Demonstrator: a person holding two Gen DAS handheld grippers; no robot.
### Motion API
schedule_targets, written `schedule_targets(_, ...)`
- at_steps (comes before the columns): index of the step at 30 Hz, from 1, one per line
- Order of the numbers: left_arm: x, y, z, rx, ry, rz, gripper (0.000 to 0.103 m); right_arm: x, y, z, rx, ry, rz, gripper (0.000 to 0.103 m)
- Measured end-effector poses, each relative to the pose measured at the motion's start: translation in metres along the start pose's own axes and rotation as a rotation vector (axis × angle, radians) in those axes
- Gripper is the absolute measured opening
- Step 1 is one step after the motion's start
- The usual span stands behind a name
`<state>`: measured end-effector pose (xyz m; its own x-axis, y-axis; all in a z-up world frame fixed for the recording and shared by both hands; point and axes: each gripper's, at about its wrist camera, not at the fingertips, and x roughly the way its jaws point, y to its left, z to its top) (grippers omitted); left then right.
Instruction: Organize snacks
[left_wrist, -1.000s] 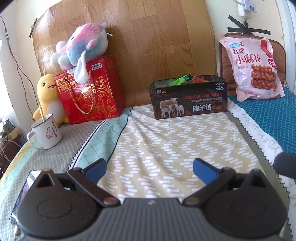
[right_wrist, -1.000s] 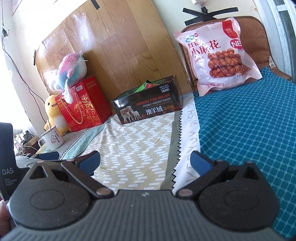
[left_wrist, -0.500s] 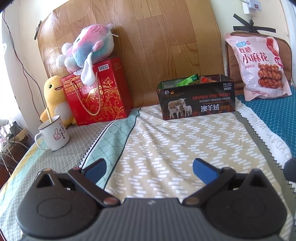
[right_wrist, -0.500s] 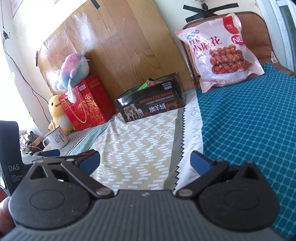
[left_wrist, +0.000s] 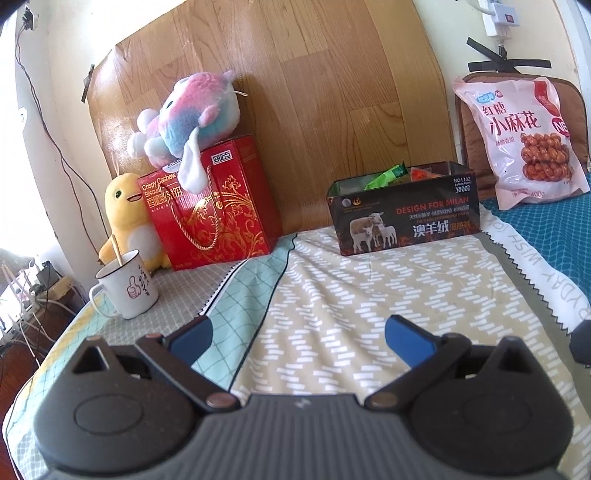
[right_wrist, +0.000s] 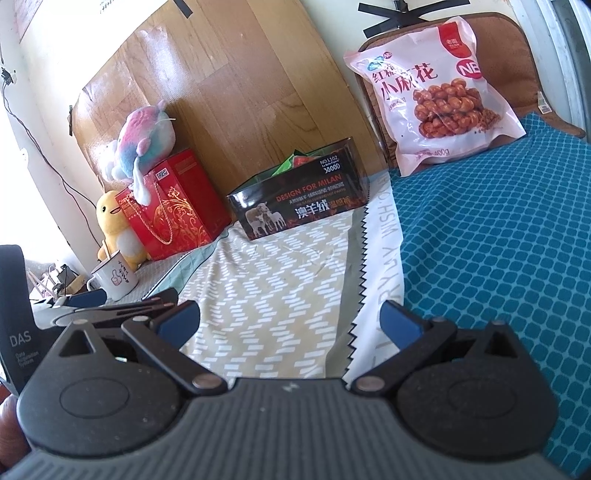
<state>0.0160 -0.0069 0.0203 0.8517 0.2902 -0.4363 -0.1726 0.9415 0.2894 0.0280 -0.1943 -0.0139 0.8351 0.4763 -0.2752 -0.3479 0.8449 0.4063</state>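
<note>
Both claws — left gripper (left_wrist: 298, 334) and right gripper (right_wrist: 290, 320) — gape wide and empty, drawn back from the black box (left_wrist: 404, 216) holding small packets, suggesting sorting is finished; the pink bag (right_wrist: 432, 92) leans right of it.

— What sort of place is this?
— A home bedroom. There's a bed (left_wrist: 369, 295) with patterned sheets and a wooden headboard (left_wrist: 295, 92) against a cream wall.
— Anything else?
— A yellow duck plush (left_wrist: 125, 218) and a pastel plush (left_wrist: 188, 114) by a red gift box (left_wrist: 221, 206), an enamel mug (left_wrist: 127, 284), and a snack bag (right_wrist: 432, 92) propped on a cushion (right_wrist: 524, 66).
</note>
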Motion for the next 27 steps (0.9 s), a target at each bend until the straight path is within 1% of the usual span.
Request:
schedule_targets(6,0.0,-0.0014,-0.0007,-0.002,0.046,-0.024,0.103,0.0002,-0.0013,0.0002,0.005,0.001,0.001,0.103)
schedule_targets(11,0.0027,-0.0013,-0.0032,-0.018,0.109,-0.061,0.103,0.0008,-0.0021,-0.0006,0.01,0.007,0.003,0.103)
schedule_targets(19,0.0048,0.0005,-0.0038,-0.026,0.155,-0.071,0.103,0.0027,-0.0027,-0.0016,0.017,0.016,0.005,0.103)
schedule_targets(27,0.0076,-0.0009,-0.0043,-0.024,0.182,-0.082,0.103,0.0041,-0.0051,-0.0013,0.023,0.023,0.01,0.103)
